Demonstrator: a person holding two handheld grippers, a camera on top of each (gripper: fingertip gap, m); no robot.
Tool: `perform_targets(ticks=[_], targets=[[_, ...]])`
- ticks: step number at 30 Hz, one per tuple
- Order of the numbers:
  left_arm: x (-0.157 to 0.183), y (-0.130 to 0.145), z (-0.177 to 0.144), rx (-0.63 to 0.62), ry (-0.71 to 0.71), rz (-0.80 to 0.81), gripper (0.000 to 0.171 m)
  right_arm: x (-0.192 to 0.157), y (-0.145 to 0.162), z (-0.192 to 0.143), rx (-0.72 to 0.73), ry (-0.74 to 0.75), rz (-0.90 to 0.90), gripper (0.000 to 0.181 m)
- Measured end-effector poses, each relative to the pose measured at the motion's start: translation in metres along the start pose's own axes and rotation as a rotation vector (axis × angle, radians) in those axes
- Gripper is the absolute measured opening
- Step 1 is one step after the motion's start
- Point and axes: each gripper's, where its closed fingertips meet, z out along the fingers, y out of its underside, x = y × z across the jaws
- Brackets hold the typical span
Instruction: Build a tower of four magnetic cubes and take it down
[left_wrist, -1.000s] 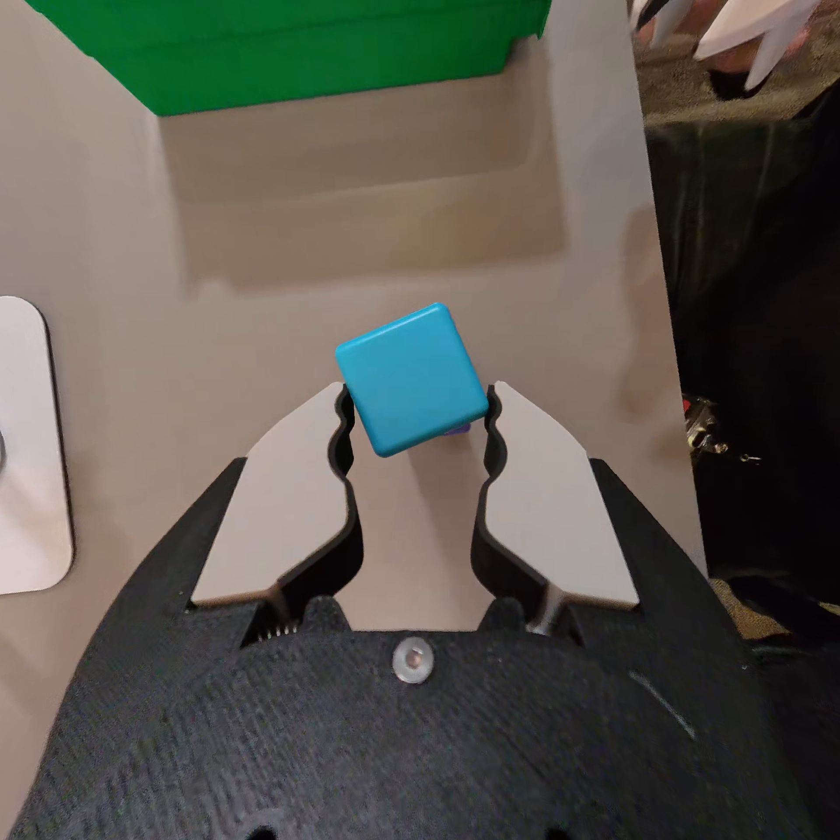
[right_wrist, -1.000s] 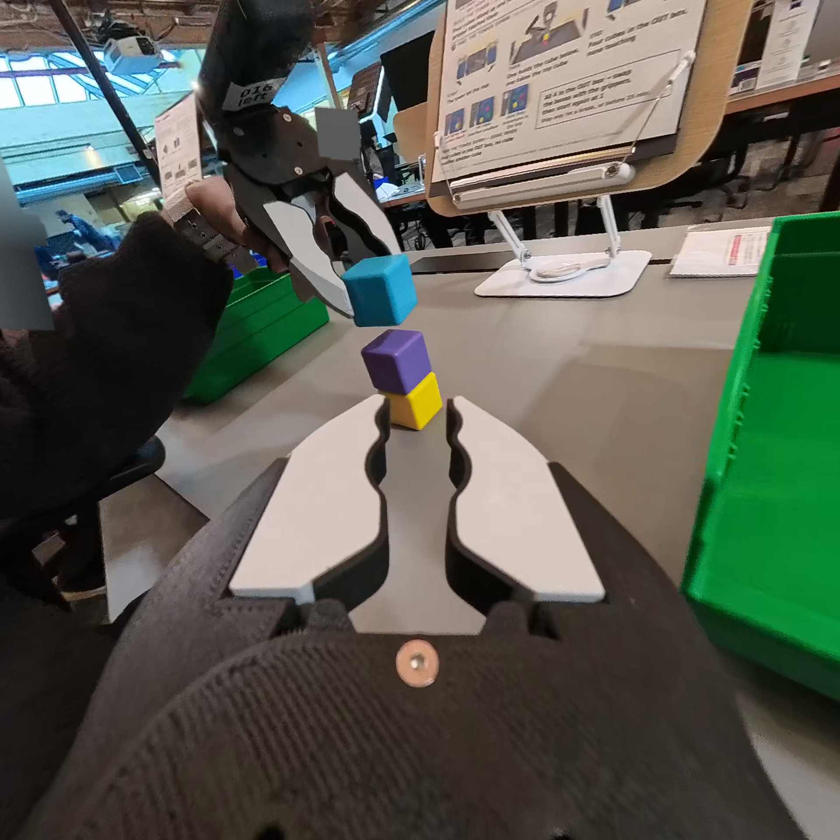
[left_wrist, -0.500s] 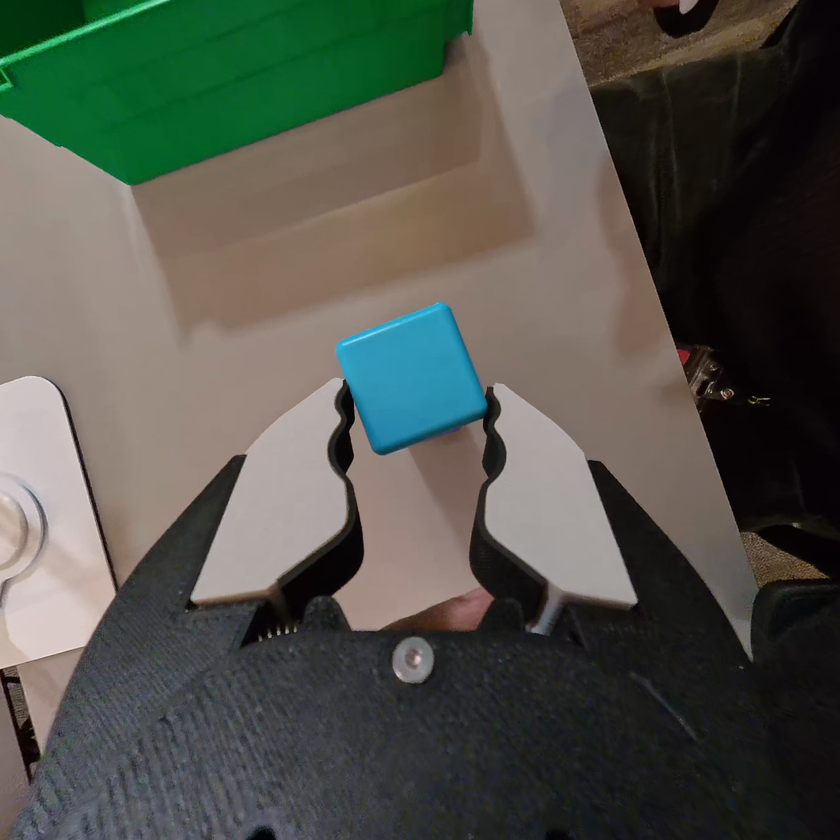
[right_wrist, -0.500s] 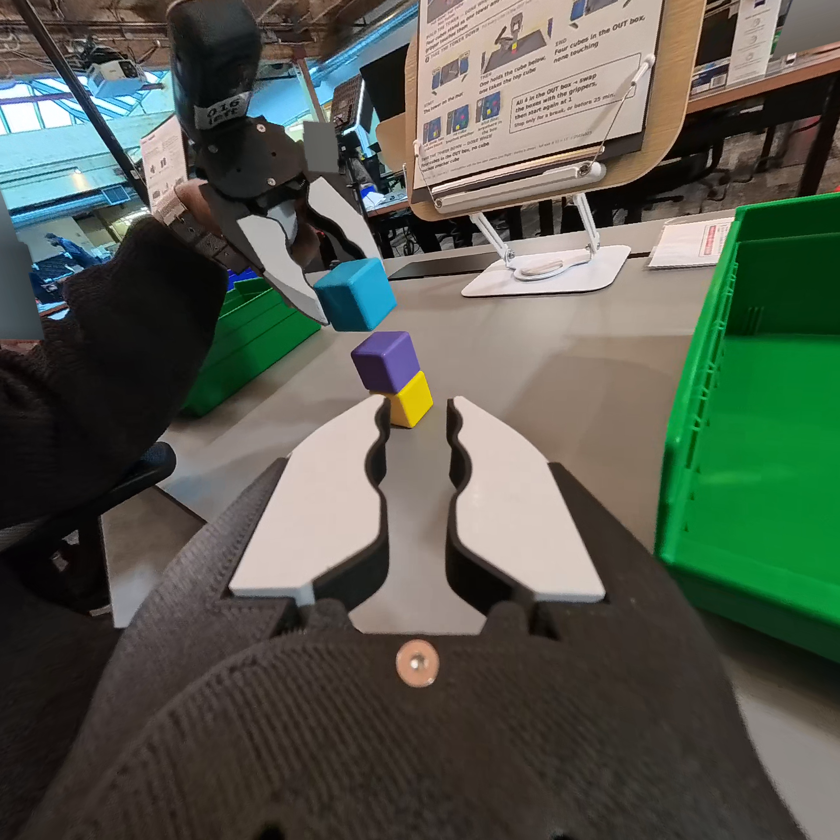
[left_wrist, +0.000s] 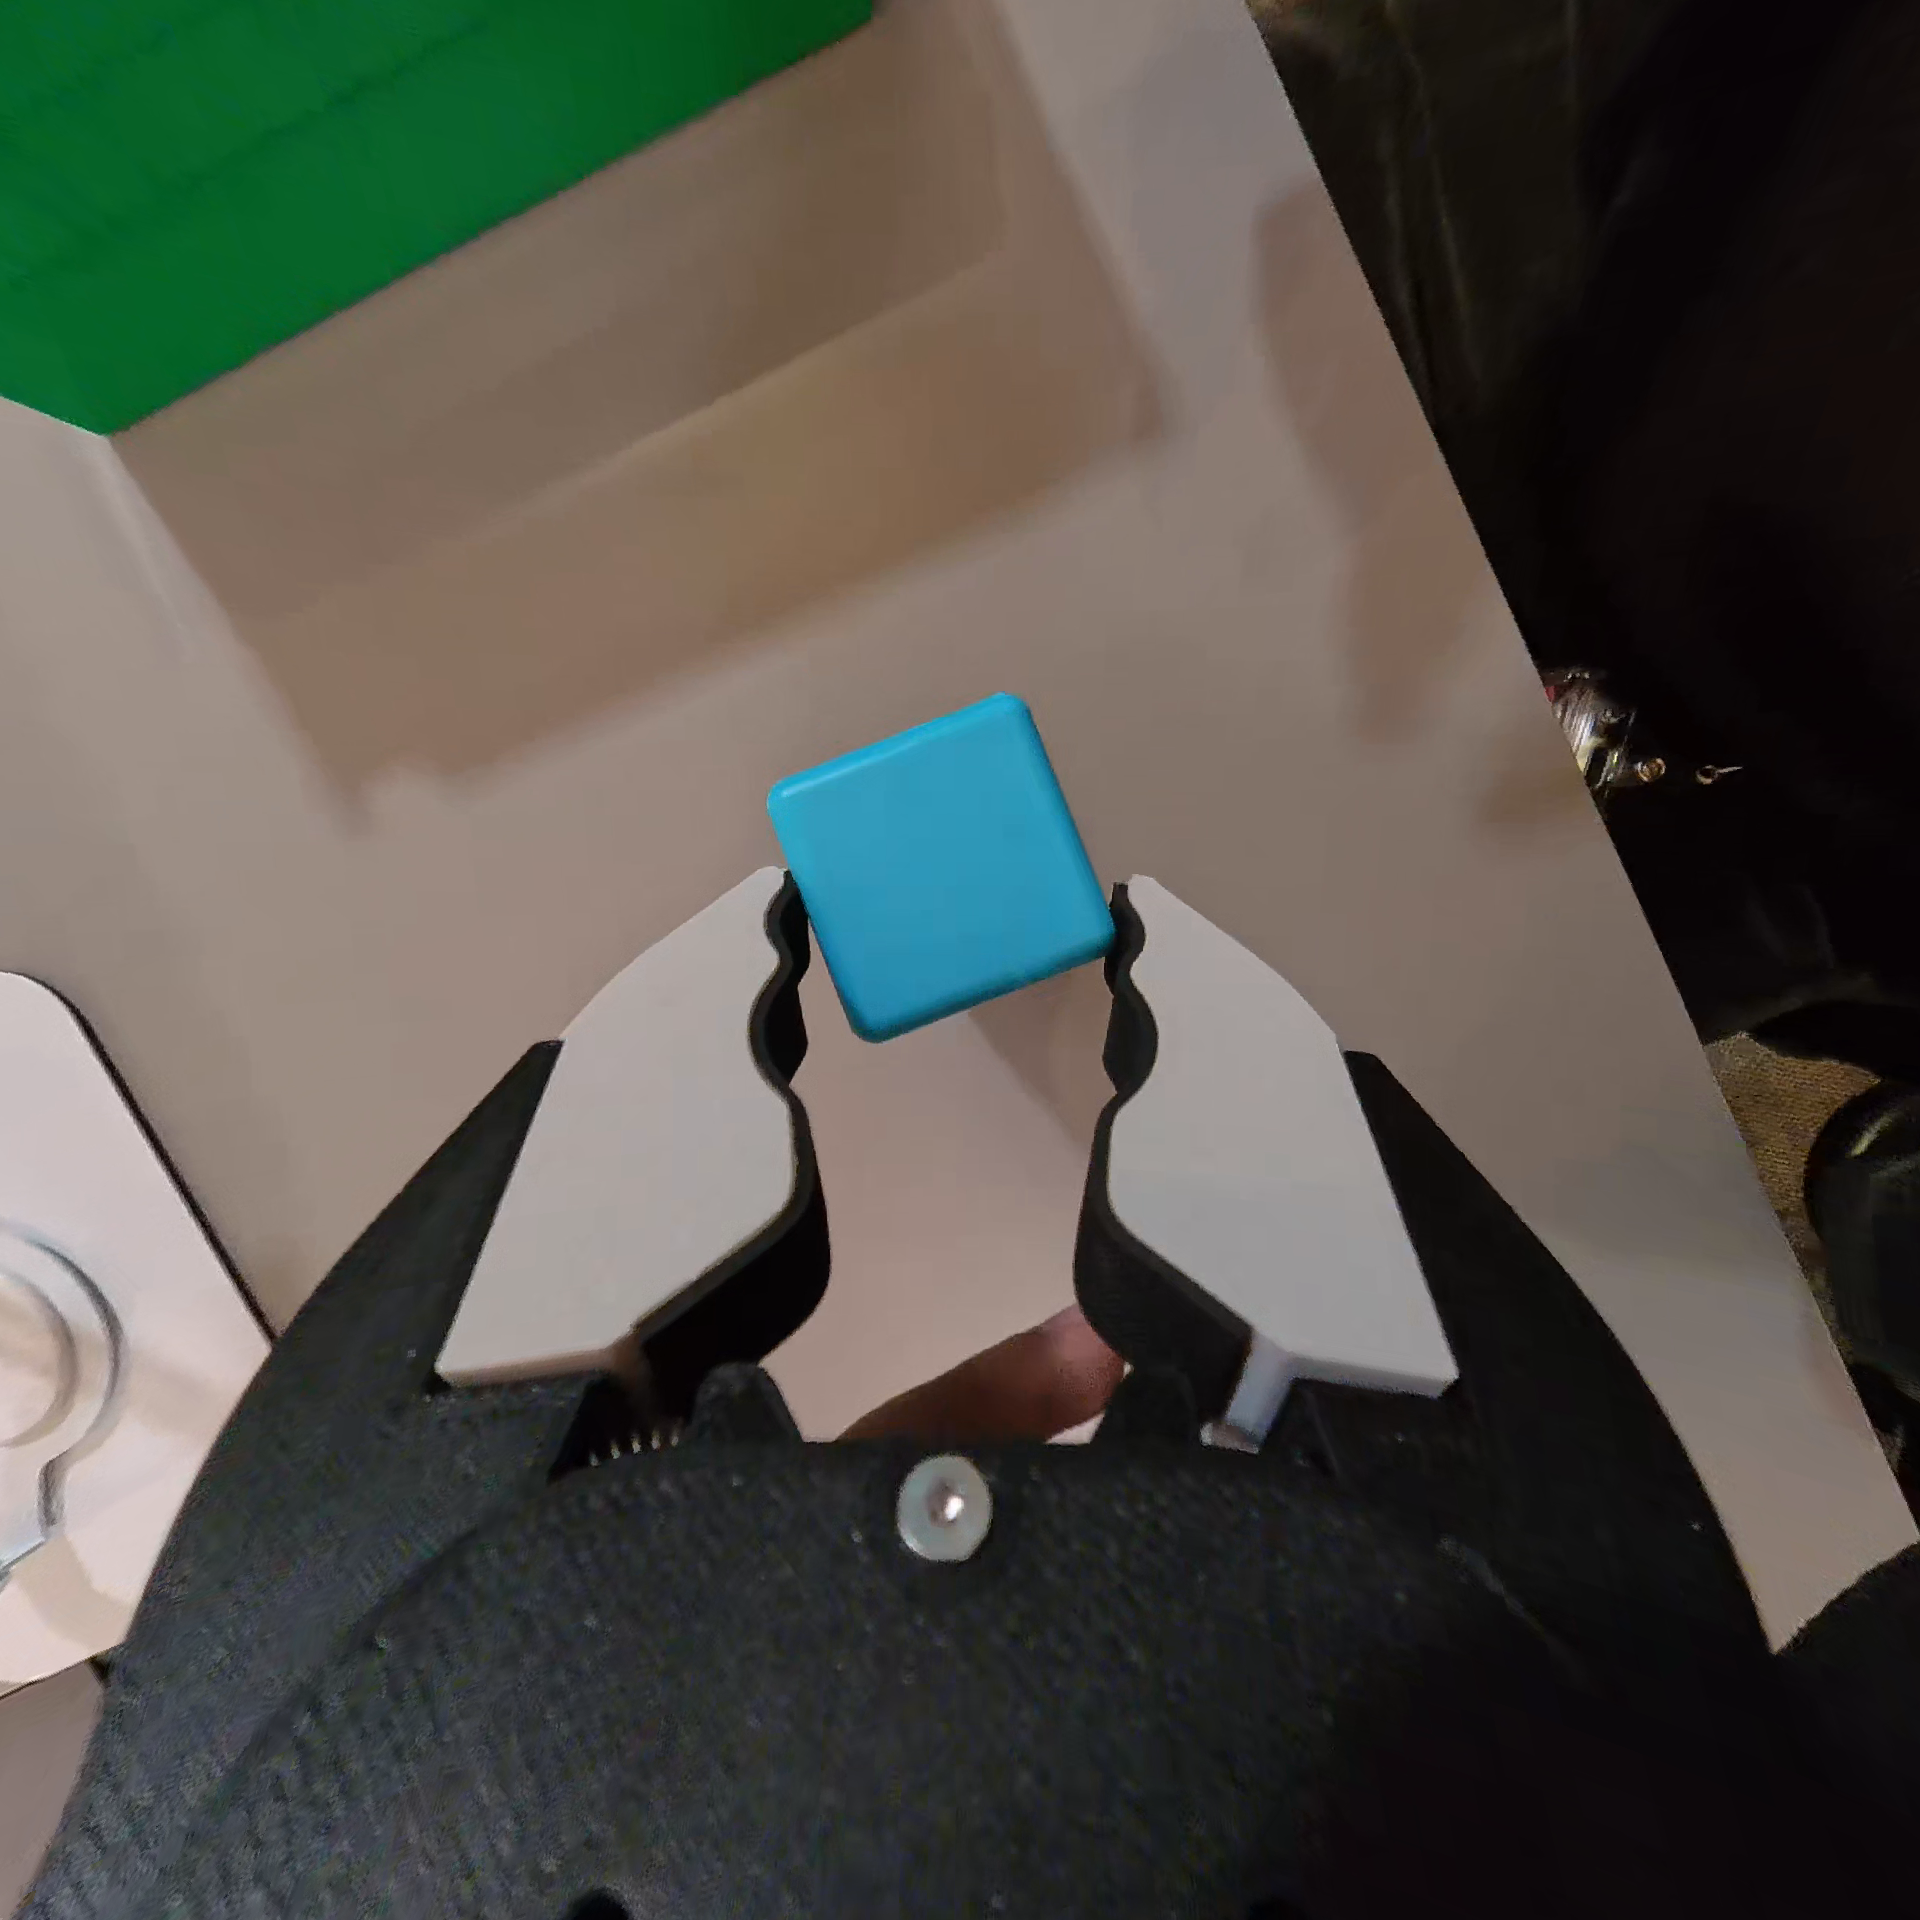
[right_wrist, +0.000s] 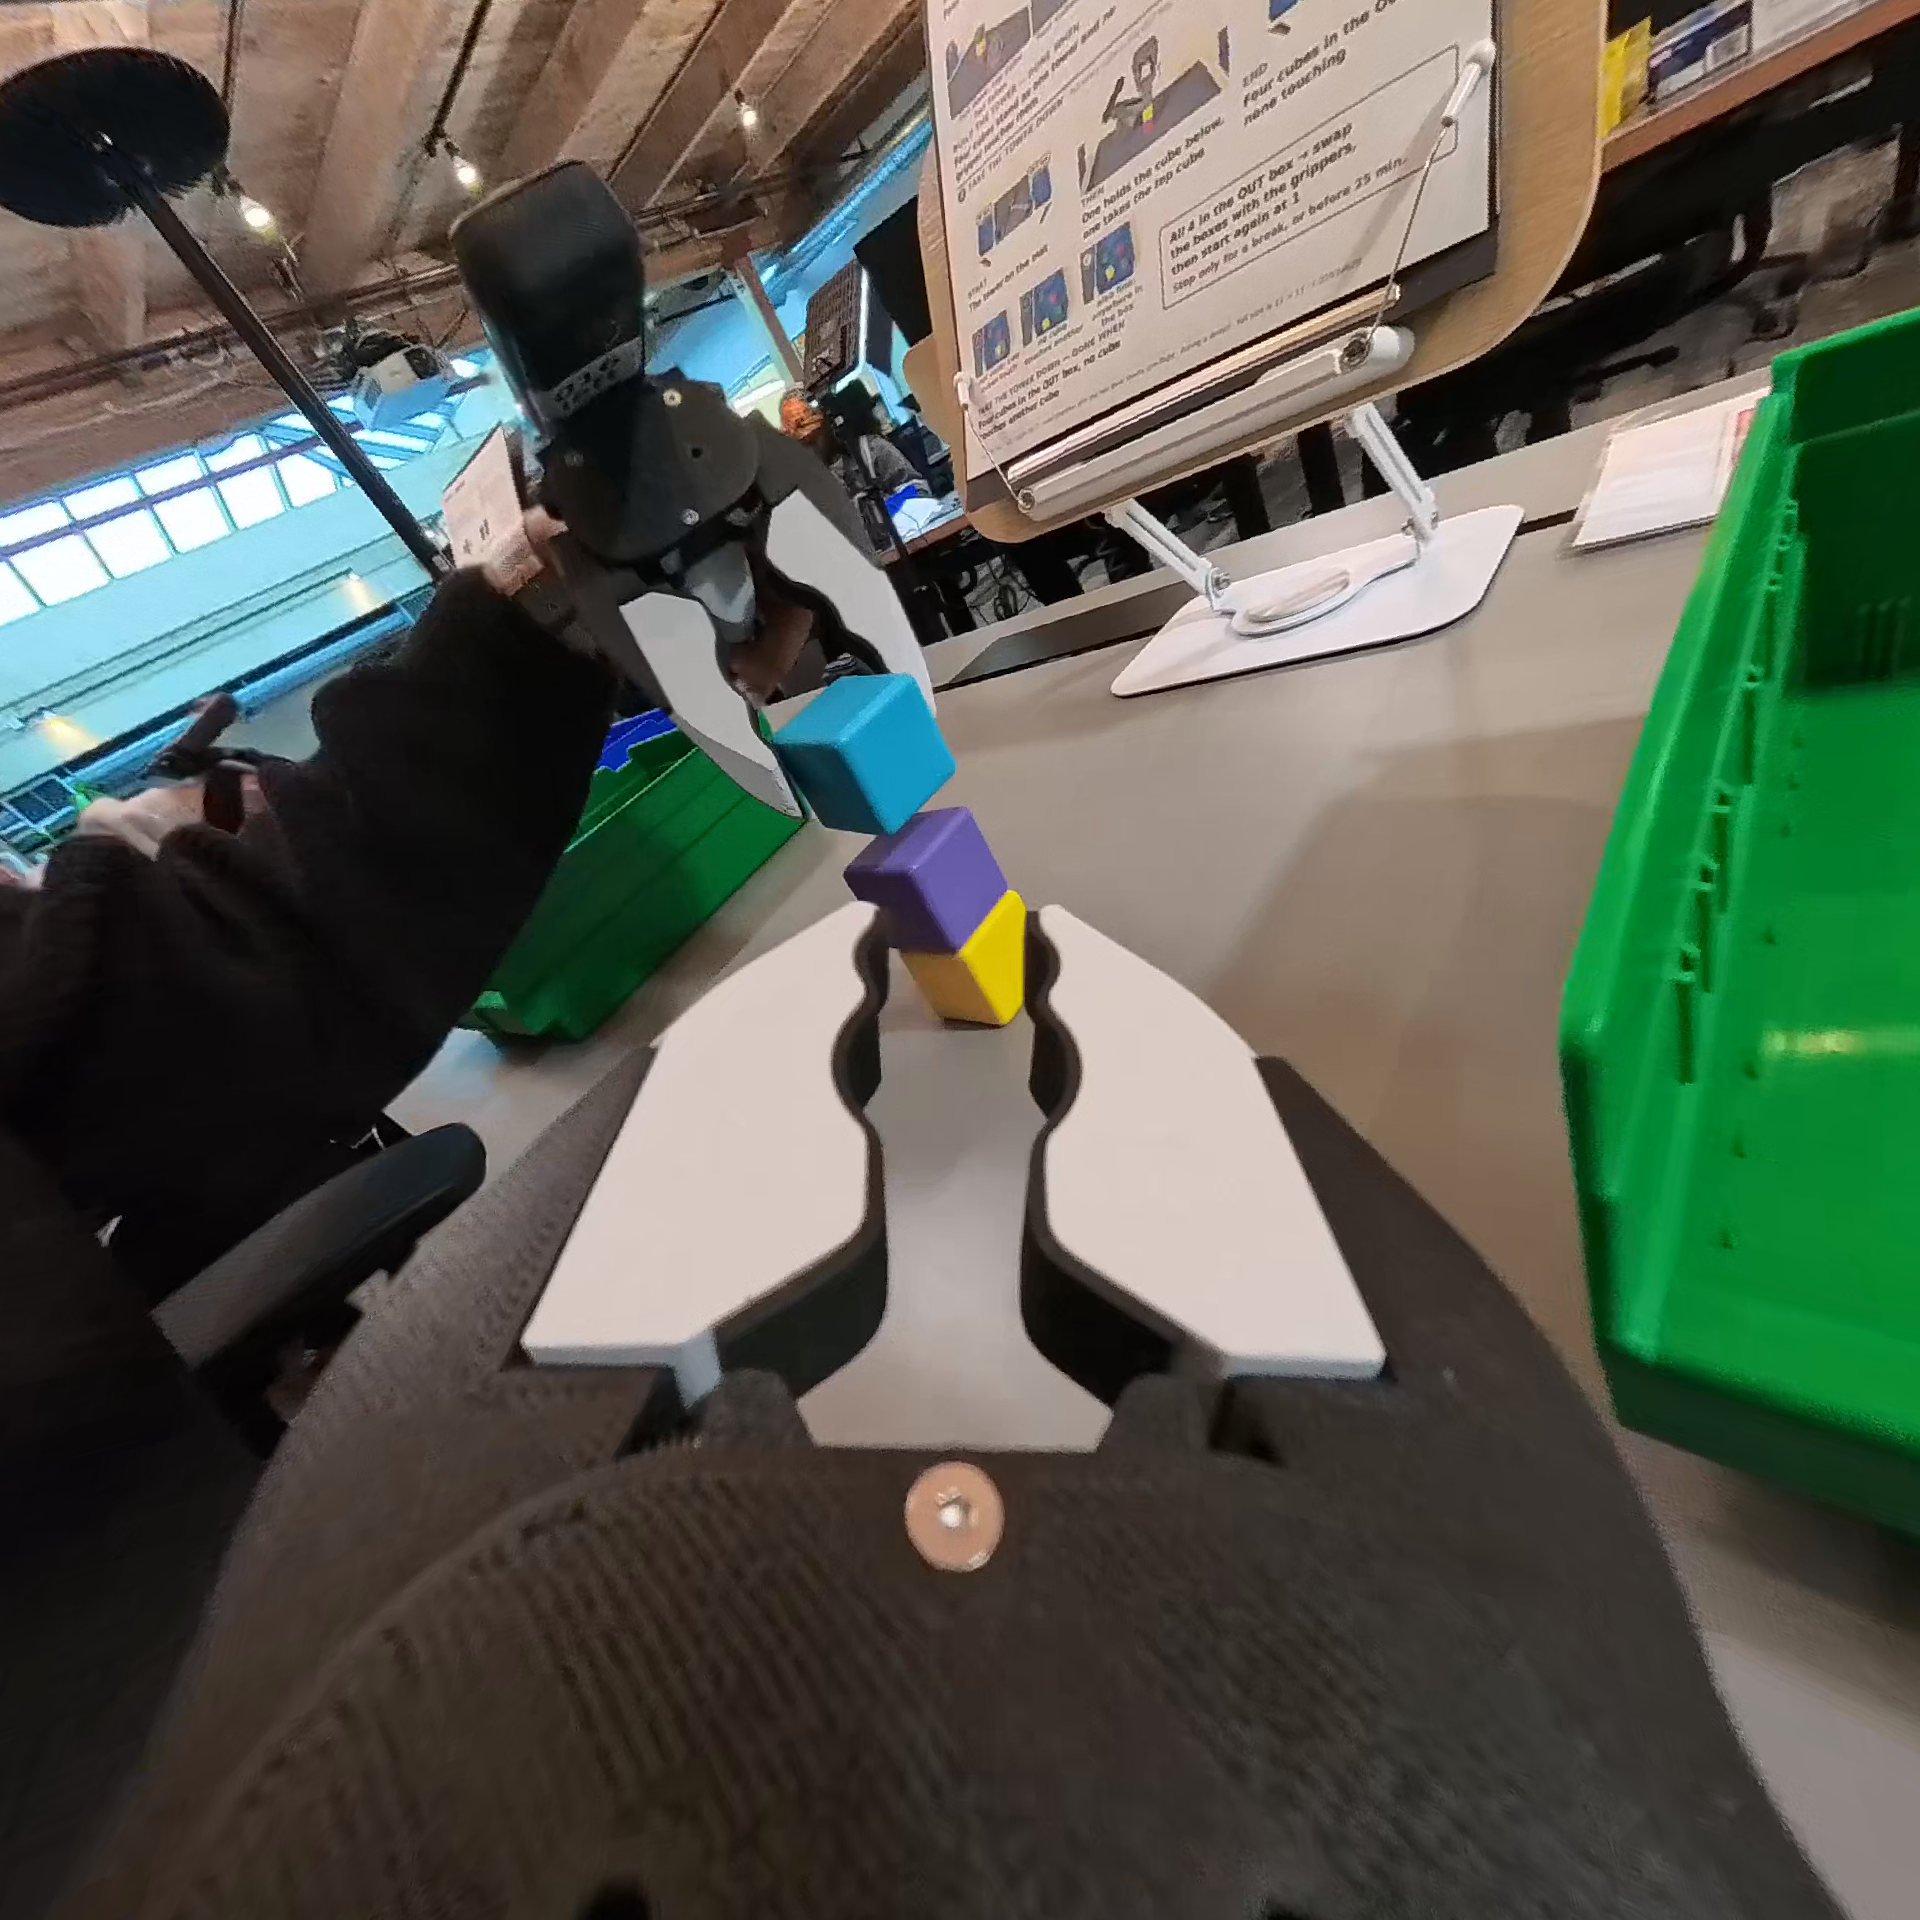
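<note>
My left gripper (left_wrist: 951, 904) is shut on a blue cube (left_wrist: 940, 868) and holds it above the grey table (left_wrist: 623, 623). In the right wrist view the left gripper (right_wrist: 847, 743) holds the blue cube (right_wrist: 868, 753) tilted, right over a purple cube (right_wrist: 925, 878); I cannot tell whether they touch. The purple cube sits on a yellow cube (right_wrist: 971, 971) on the table. My right gripper (right_wrist: 956, 925) is empty, its jaws a narrow gap apart, with the tips just short of the yellow cube. No fourth cube is in view.
A green bin (right_wrist: 1766, 935) stands close on the right and another green bin (right_wrist: 644, 914) on the far left. An instruction board (right_wrist: 1247, 260) on a white stand base (right_wrist: 1351, 613) is at the back. A person's black sleeve (right_wrist: 312, 883) is at left. The table edge (left_wrist: 1558, 831) runs close on the right.
My left gripper has lowered the blue cube down to just above the purple cube. My right gripper has moved forward to the yellow cube and tilted.
</note>
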Motion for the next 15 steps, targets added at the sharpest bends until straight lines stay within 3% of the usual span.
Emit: perform_targets(ticks=[4,15], targets=[[0.000,-0.004,0.000,0.061,-0.027,-0.004,0.060,0.001,0.001,0.002,-0.003,-0.023,0.056,0.026],[0.001,0.004,0.012,0.060,-0.027,-0.030,0.059,-0.001,-0.001,0.001,0.003,-0.026,0.038,0.025]])
